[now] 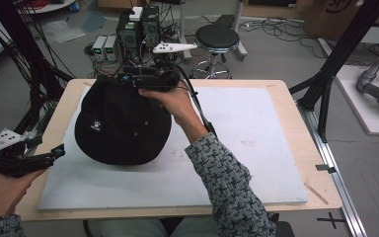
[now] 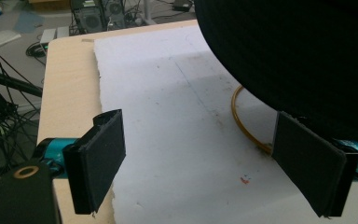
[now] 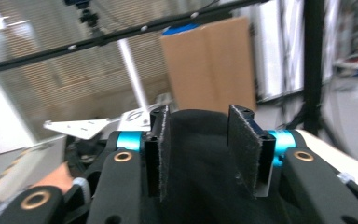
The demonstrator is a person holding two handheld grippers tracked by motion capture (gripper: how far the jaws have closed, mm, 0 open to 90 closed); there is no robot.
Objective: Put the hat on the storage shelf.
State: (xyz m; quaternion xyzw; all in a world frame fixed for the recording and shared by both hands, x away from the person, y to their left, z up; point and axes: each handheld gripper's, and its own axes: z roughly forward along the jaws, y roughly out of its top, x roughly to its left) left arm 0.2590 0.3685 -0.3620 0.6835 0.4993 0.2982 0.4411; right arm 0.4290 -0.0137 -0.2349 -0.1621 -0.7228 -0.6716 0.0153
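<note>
A black cap (image 1: pixel 121 123) with a small white logo hangs tilted over the left part of the white board (image 1: pixel 237 128), its lower edge close to the board. My right gripper (image 1: pixel 123 79) is shut on the cap's upper edge; in the right gripper view the dark cloth (image 3: pixel 196 158) sits between the two pads (image 3: pixel 244 144). At the table's left edge my left gripper (image 1: pixel 59 150) stands open, just left of the cap and apart from it. The left gripper view has the cap (image 2: pixel 298 46) looming at the upper right, above the wide-open gripper (image 2: pixel 203 149).
A thin yellow loop (image 2: pixel 237 114) lies on the board under the cap. The board rests on a wooden table (image 1: pixel 301 148). Behind the table stand a black stool (image 1: pixel 217 37) and electronics boxes (image 1: pixel 138 29). Black frame posts (image 1: pixel 335 64) rise at the right.
</note>
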